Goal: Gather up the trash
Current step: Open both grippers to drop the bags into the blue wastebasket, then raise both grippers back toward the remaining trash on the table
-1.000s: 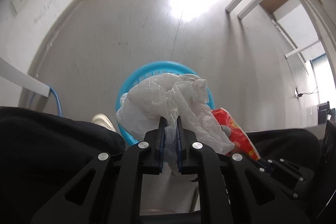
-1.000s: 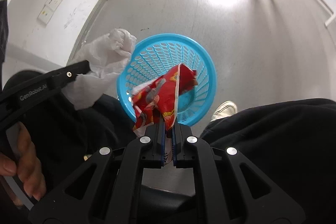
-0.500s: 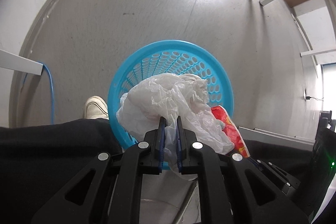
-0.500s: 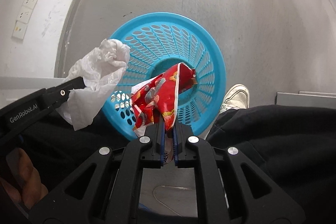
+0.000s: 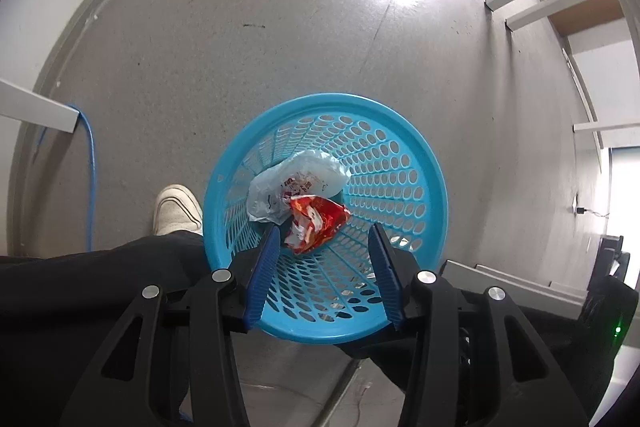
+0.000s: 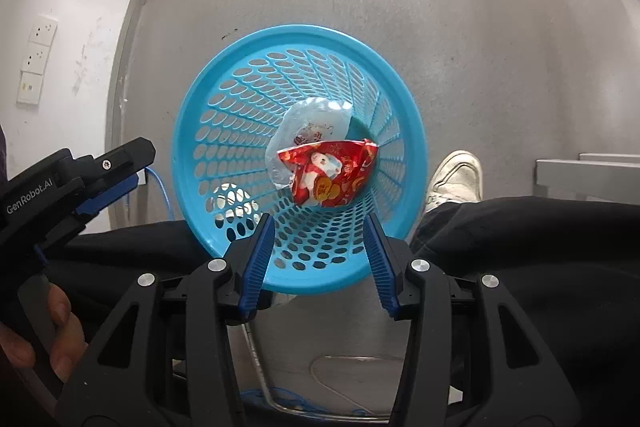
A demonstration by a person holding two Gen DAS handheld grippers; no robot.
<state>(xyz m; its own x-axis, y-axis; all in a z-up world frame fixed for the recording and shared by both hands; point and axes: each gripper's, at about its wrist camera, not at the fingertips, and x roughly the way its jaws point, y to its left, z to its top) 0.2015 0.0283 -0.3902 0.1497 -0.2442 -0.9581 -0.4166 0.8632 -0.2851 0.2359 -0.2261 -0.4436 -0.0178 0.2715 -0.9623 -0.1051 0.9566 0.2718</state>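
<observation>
Basket (image 5: 404, 131), blue, on the floor (image 5: 280, 27), with the white plastic bag (image 5: 298, 177) and red snack wrapper (image 5: 316, 223) touching at its bottom. Left tool (image 5: 324, 237) and right tool (image 6: 320, 227) hang above it, jaws just opened, nothing between them. White shoe (image 5: 176, 211) beside the basket.

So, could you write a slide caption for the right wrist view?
Open right gripper above blue basket holding red wrapper and white bag.

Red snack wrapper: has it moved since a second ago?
Yes. The red snack wrapper has dropped out of the right gripper, whose jaws just opened, and lies inside the blue basket against the white plastic bag.
</observation>
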